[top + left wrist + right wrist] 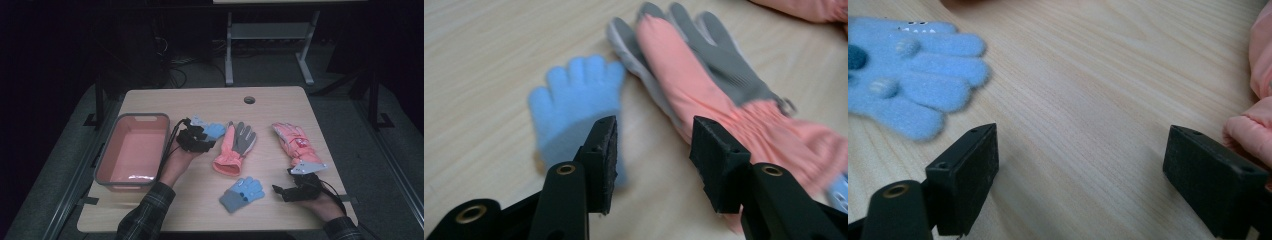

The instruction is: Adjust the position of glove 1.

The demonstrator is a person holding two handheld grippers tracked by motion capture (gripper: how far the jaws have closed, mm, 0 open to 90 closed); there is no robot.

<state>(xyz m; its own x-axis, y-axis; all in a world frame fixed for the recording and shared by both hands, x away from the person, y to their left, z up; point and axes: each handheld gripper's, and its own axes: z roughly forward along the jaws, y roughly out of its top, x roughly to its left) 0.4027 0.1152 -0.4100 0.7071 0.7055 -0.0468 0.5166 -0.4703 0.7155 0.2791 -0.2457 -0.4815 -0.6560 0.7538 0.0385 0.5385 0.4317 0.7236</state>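
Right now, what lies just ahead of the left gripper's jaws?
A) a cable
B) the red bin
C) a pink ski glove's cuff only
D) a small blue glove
D: in the left gripper view, the small blue glove lies flat on the table, just beyond the left gripper.

Left claw [654, 150] half-open; right claw [1080, 175] wide
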